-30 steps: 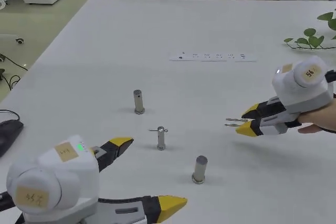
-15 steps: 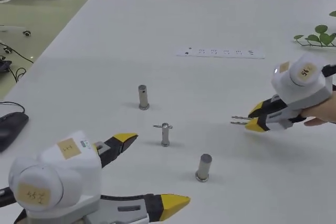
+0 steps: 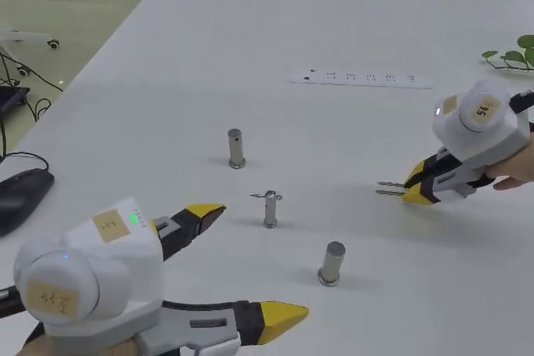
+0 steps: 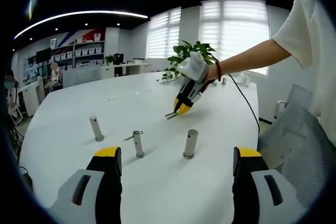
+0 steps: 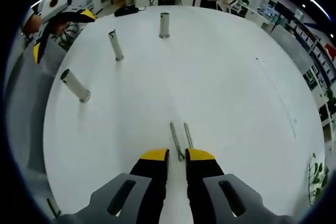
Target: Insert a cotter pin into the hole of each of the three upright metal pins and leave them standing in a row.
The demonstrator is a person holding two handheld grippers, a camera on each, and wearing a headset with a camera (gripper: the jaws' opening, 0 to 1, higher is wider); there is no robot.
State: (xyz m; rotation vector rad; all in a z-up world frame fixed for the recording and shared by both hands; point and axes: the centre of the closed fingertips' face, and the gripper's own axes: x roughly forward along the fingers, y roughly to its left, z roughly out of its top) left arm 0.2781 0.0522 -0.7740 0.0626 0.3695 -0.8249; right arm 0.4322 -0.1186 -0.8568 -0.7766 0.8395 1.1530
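**White desk, three steel pins, one cotter pin seated**

My desk [image 3: 167,81] is a smooth, matte white slab in a bright office. A flat white power strip [image 3: 360,79] lies at 12 o'clock, a leafy plant [image 3: 511,54] at 2 and a dark mouse [image 3: 21,193] at 9.

Three short metal cylinders stand upright in a slanted row. The far pin [image 3: 236,148] is at 11 o'clock from the middle pin [image 3: 270,209], and the near pin [image 3: 332,263] is at 5. A thin cotter pin [image 3: 260,196] sits crosswise through the middle pin's top.

My right hand-held gripper [image 3: 410,189], at 3 o'clock, is clenched on a second cotter pin [image 3: 389,188], whose two legs point toward the row. My left hand-held gripper [image 3: 259,262], at 7 o'clock, hangs released with its yellow-tipped jaws wide apart.
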